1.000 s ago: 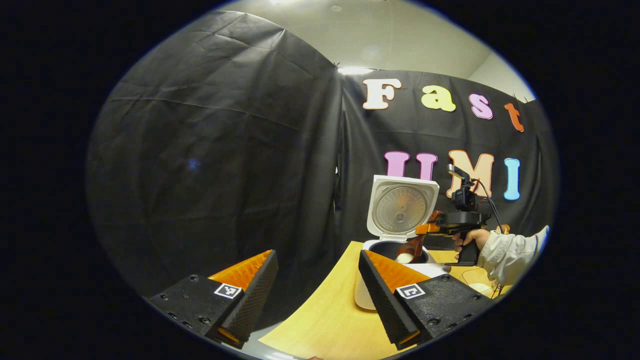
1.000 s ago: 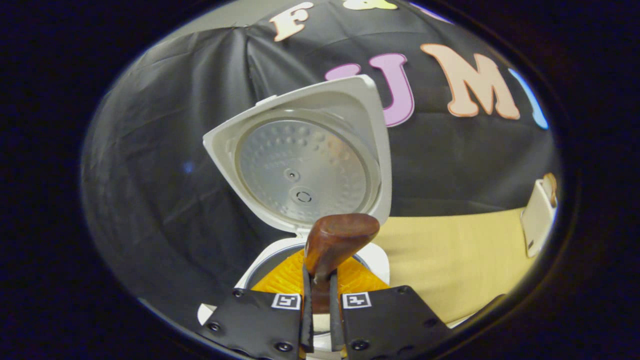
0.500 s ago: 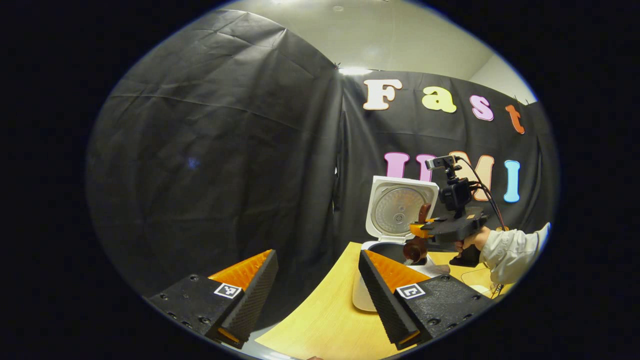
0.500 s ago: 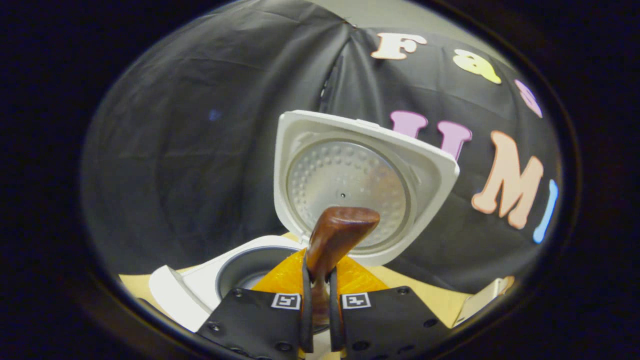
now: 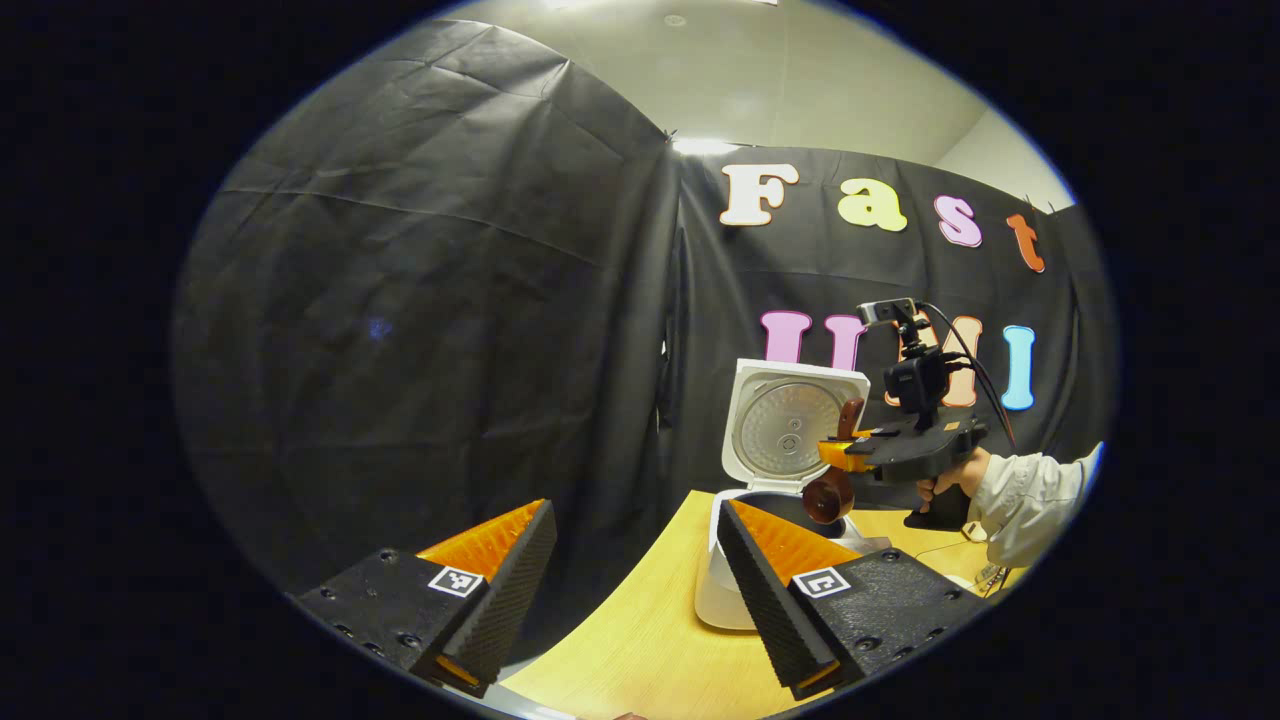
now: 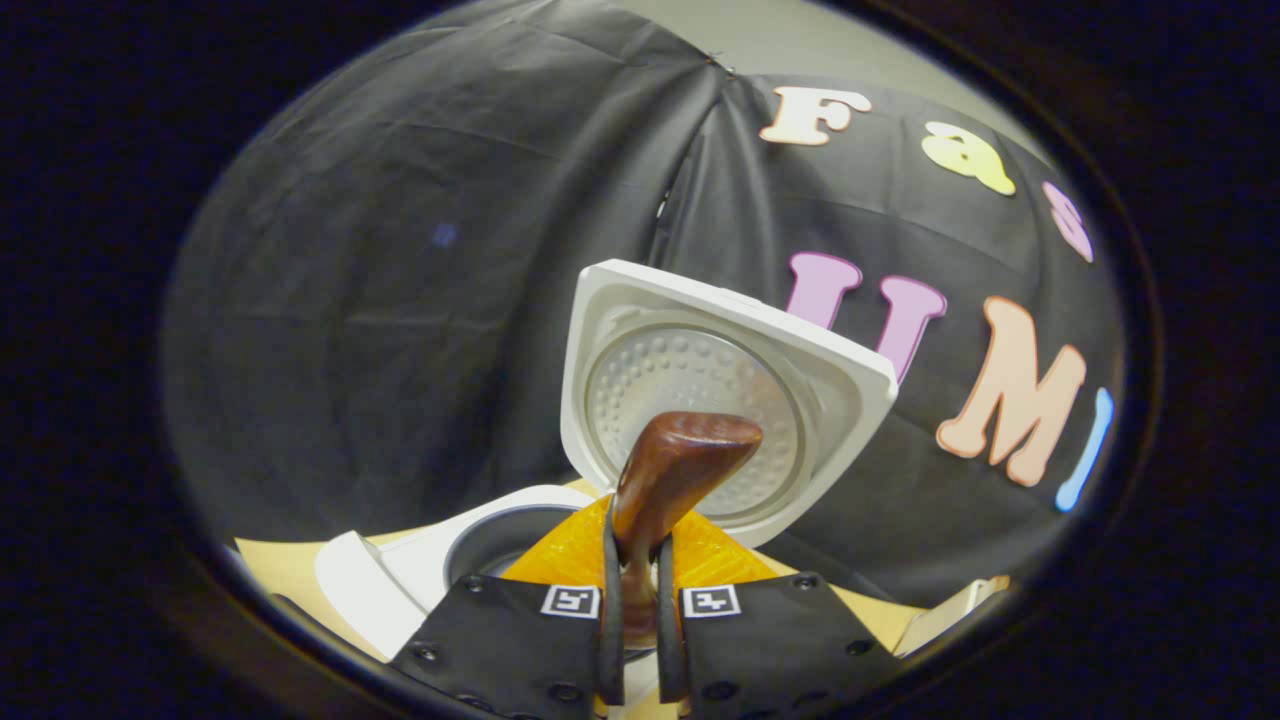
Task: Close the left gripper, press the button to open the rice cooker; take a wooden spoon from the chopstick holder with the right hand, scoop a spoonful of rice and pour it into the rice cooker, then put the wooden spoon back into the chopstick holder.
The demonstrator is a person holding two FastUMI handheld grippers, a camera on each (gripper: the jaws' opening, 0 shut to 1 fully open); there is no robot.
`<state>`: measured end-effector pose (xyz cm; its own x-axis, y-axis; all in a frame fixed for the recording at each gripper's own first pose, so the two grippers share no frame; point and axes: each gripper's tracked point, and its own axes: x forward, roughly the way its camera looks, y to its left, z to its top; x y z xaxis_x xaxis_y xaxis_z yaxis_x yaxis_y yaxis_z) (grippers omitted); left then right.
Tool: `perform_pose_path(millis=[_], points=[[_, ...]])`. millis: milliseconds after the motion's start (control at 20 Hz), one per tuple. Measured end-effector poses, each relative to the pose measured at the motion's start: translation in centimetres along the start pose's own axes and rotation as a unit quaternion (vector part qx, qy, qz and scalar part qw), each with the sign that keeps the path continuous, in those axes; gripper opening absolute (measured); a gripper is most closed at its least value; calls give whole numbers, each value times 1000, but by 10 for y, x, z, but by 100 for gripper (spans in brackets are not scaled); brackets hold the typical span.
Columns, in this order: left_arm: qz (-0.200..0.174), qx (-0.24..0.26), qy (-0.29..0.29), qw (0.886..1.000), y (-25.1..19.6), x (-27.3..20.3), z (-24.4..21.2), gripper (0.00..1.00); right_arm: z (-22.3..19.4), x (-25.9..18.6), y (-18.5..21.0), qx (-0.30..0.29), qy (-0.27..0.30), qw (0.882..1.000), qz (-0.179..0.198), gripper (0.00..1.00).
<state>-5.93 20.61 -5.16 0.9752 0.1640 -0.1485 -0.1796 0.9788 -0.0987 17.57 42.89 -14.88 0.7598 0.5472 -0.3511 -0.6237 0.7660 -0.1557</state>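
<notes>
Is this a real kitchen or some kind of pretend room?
More like a pretend kitchen, probably a recording booth: black cloth hangs as walls, and one wooden table holds a white rice cooker with its lid up. A person's hand-held gripper grips a wooden spoon.

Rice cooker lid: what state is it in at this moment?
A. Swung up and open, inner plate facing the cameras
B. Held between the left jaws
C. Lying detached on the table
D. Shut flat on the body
A: the lid stands raised behind the open pot of the rice cooker, its dimpled metal inner plate showing, while the right gripper holds the wooden spoon in front of it.
</notes>
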Motion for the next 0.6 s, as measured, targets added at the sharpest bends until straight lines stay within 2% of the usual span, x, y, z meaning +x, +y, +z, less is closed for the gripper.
perform_pose_path(millis=[350, 600], points=[[-27, 8, -9, 1000, -33, 12, 8, 94, 19, -46, -40, 117, -10, 993, 0, 16], [-55, 20, -15, 998, -63, 21, 15, 94, 17, -70, -79, 167, -14, 986, -11, 16]])
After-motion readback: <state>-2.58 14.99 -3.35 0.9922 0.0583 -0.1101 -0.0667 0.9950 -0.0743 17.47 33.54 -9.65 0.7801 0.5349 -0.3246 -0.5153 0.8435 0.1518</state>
